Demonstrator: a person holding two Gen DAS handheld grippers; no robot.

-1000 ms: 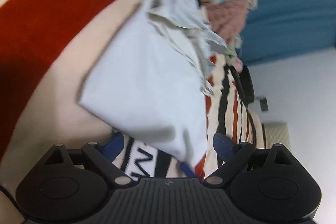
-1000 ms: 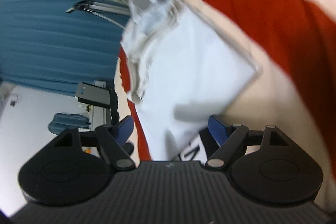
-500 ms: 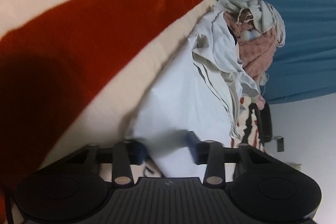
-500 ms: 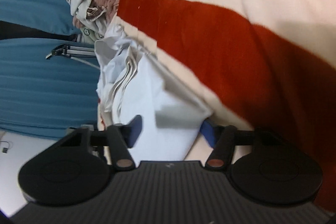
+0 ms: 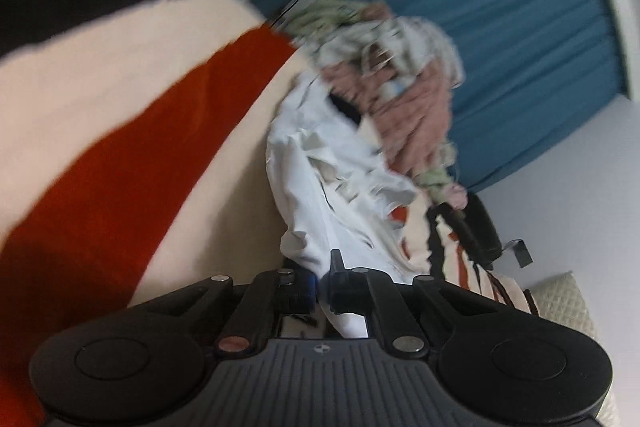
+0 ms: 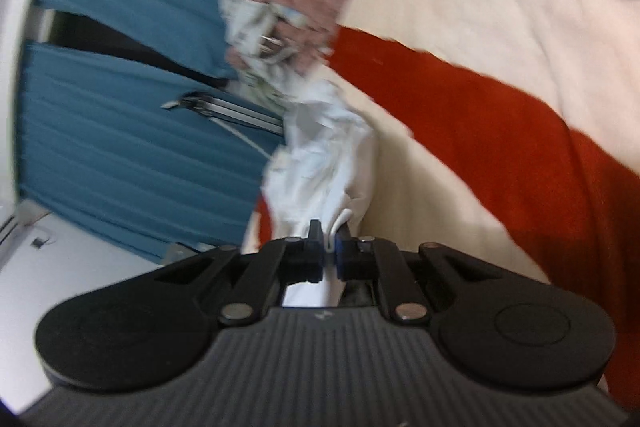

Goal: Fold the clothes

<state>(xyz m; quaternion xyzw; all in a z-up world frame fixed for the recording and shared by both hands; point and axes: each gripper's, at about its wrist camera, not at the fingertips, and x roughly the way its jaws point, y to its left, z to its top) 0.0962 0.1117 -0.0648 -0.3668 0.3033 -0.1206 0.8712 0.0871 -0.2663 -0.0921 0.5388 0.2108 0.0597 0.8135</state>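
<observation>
— On a striped blanket [image 5: 132, 163], how many tools are at work?

— Two. The left gripper [image 5: 323, 277] and the right gripper [image 6: 329, 254], one per hand, each have their jaws pinched tight on an edge of one white garment [image 5: 316, 195], which hangs bunched and creased between them and the blanket.

— Any other clothes?

— One heap [image 5: 400, 83] just beyond the garment: a nubbly pink piece, a pale patterned piece and greenish fabric, tangled together. Both views are blurred, so a finer count cannot be told.

— And the setting?

— The blanket is fleecy, banded in cream, rust-red and black. Behind the heap hang two pleated teal curtains [image 6: 132, 131], with a dark gap between them, and a white wall [image 5: 592, 187] stands beside them. A quilted cream cushion [image 5: 564, 303] lies at the left view's lower right.
</observation>
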